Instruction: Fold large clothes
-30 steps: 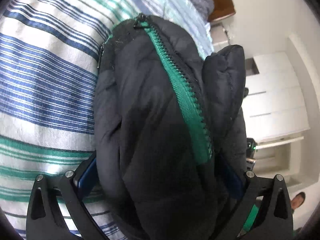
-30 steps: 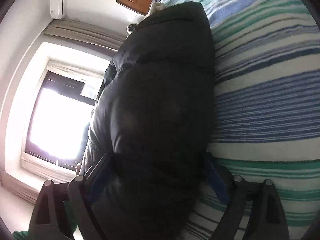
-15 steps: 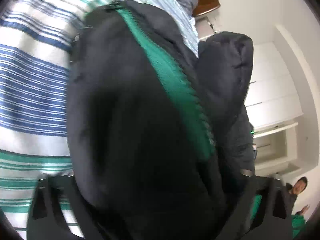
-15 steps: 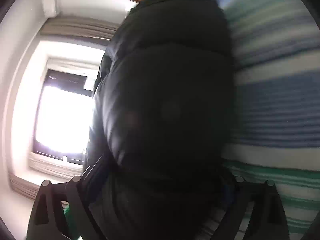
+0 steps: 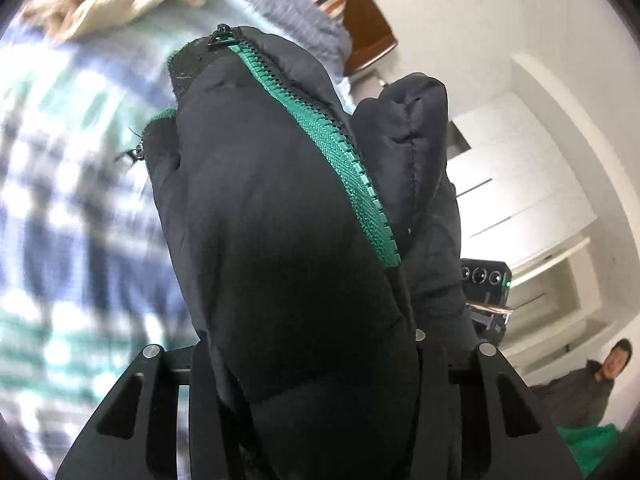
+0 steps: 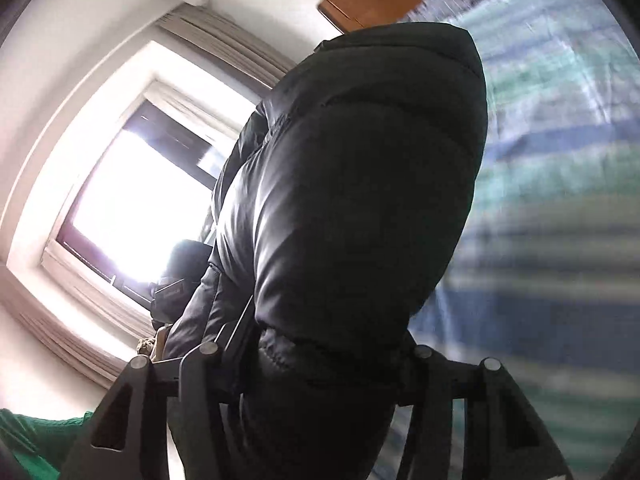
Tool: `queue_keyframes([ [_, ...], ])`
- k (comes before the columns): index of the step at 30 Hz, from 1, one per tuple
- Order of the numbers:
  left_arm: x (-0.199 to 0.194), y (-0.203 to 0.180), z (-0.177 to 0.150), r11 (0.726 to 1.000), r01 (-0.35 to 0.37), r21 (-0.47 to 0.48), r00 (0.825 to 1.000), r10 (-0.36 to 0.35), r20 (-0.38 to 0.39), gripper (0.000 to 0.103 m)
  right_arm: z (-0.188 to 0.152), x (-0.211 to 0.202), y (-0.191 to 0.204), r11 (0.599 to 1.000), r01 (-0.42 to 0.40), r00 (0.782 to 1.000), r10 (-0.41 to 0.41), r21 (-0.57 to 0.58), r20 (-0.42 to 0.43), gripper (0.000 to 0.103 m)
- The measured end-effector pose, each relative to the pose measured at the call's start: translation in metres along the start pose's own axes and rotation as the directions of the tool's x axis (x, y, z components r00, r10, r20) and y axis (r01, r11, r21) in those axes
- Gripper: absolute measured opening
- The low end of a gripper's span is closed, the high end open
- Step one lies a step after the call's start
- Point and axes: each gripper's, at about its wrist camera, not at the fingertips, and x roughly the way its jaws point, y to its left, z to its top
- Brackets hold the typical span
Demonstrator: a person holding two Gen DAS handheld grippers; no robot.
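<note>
Both grippers are clamping the black jacket [image 5: 280,248]: left gripper [image 5: 312,364] pinching the side with the green zipper [image 5: 340,152], right gripper [image 6: 316,360] gripping a puffy fold, lifting it above the striped bed [image 6: 560,160].

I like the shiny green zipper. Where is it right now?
In the left wrist view, the green zipper runs diagonally down the black puffer jacket, above the left claw gripping it, striped bedspread behind.

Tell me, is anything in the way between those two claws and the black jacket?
Nothing visible is. The left gripper and the right gripper each already have the black jacket bunched between their fingers, held over the striped bedding.
</note>
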Motion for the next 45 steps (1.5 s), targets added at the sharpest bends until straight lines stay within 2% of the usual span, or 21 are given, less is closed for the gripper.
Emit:
queue_keyframes([
  [7, 0.039, -0.01, 0.07, 0.997, -0.077, 0.032, 0.997, 0.076, 0.022, 0.043, 0.076, 0.017, -0.041, 0.999, 0.036, 0.999, -0.036, -0.007, 0.005, 0.052],
  [12, 0.099, 0.013, 0.074, 0.984, -0.176, -0.017, 0.982, 0.175, -0.068, 0.046, 0.072, 0.041, -0.109, 0.987, 0.096, 0.993, -0.087, 0.13, -0.075, 0.053],
  [14, 0.115, 0.033, 0.061, 0.98, -0.186, -0.07, 0.981, 0.18, -0.079, 0.057, 0.062, 0.048, -0.134, 0.971, 0.124, 0.989, -0.105, 0.203, -0.101, 0.06],
  [16, 0.116, 0.046, 0.057, 0.981, -0.152, -0.119, 0.988, 0.149, -0.038, 0.074, 0.056, 0.045, -0.16, 0.952, 0.084, 0.995, -0.065, 0.296, -0.075, 0.075],
  [19, 0.11, 0.037, 0.052, 0.981, -0.167, -0.096, 0.986, 0.166, -0.025, 0.076, 0.048, 0.041, -0.173, 0.926, 0.079, 0.996, -0.055, 0.368, -0.076, 0.083],
  [23, 0.079, -0.009, 0.033, 0.958, -0.274, 0.08, 0.961, 0.275, -0.003, 0.074, 0.054, 0.003, -0.149, 0.94, 0.234, 0.972, -0.228, 0.249, -0.052, 0.099],
  [24, 0.066, -0.024, 0.025, 0.939, -0.318, 0.128, 0.948, 0.318, 0.018, 0.075, 0.054, -0.009, -0.138, 0.941, 0.281, 0.96, -0.28, 0.19, -0.033, 0.099],
  [26, 0.045, -0.053, 0.01, 0.88, -0.42, 0.223, 0.907, 0.41, 0.092, 0.079, 0.049, -0.035, -0.096, 0.897, 0.441, 0.897, -0.441, 0.006, 0.032, 0.099],
  [28, 0.026, -0.089, -0.014, 0.798, -0.519, 0.308, 0.854, 0.472, 0.216, 0.096, 0.038, -0.052, -0.058, 0.813, 0.57, 0.821, -0.561, -0.119, 0.103, 0.1],
  [31, 0.005, -0.139, -0.043, 0.704, -0.622, 0.344, 0.776, 0.491, 0.396, 0.102, 0.015, -0.072, -0.007, 0.669, 0.716, 0.698, -0.683, -0.196, 0.216, 0.1],
  [33, 0.003, -0.175, -0.066, 0.642, -0.695, 0.324, 0.698, 0.495, 0.518, 0.103, -0.011, -0.099, 0.029, 0.556, 0.808, 0.586, -0.727, -0.195, 0.357, 0.1],
  [35, 0.007, -0.199, -0.082, 0.572, -0.768, 0.289, 0.616, 0.537, 0.576, 0.103, -0.025, -0.113, 0.054, 0.5, 0.853, 0.511, -0.743, -0.15, 0.432, 0.1],
  [36, 0.003, -0.201, -0.092, 0.547, -0.791, 0.272, 0.586, 0.554, 0.591, 0.103, -0.03, -0.115, 0.065, 0.499, 0.858, 0.497, -0.745, -0.122, 0.444, 0.1],
  [37, 0.001, -0.206, -0.105, 0.518, -0.821, 0.239, 0.542, 0.58, 0.607, 0.103, -0.034, -0.117, 0.072, 0.502, 0.859, 0.492, -0.752, -0.103, 0.437, 0.1],
  [38, 0.002, -0.209, -0.118, 0.49, -0.848, 0.204, 0.499, 0.604, 0.622, 0.103, -0.038, -0.116, 0.073, 0.501, 0.86, 0.494, -0.77, -0.097, 0.405, 0.1],
  [39, 0.007, -0.208, -0.131, 0.472, -0.863, 0.179, 0.47, 0.621, 0.627, 0.103, -0.04, -0.115, 0.074, 0.499, 0.86, 0.498, -0.782, -0.101, 0.375, 0.1],
  [40, 0.011, -0.211, -0.138, 0.469, -0.869, 0.157, 0.457, 0.641, 0.616, 0.103, -0.044, -0.114, 0.076, 0.5, 0.86, 0.499, -0.787, -0.1, 0.362, 0.1],
  [41, 0.013, -0.212, -0.14, 0.484, -0.862, 0.149, 0.469, 0.654, 0.593, 0.103, -0.046, -0.113, 0.076, 0.498, 0.862, 0.498, -0.796, -0.097, 0.344, 0.1],
  [43, 0.013, -0.211, -0.148, 0.558, -0.818, 0.14, 0.54, 0.66, 0.523, 0.103, -0.056, -0.116, 0.079, 0.48, 0.873, 0.482, -0.815, -0.091, 0.321, 0.1],
  [44, 0.013, -0.211, -0.151, 0.585, -0.801, 0.13, 0.561, 0.656, 0.504, 0.103, -0.061, -0.117, 0.081, 0.471, 0.876, 0.478, -0.82, -0.102, 0.316, 0.1],
  [45, 0.013, -0.214, -0.154, 0.594, -0.795, 0.124, 0.568, 0.657, 0.496, 0.103, -0.069, -0.113, 0.089, 0.462, 0.88, 0.472, -0.822, -0.111, 0.319, 0.1],
])
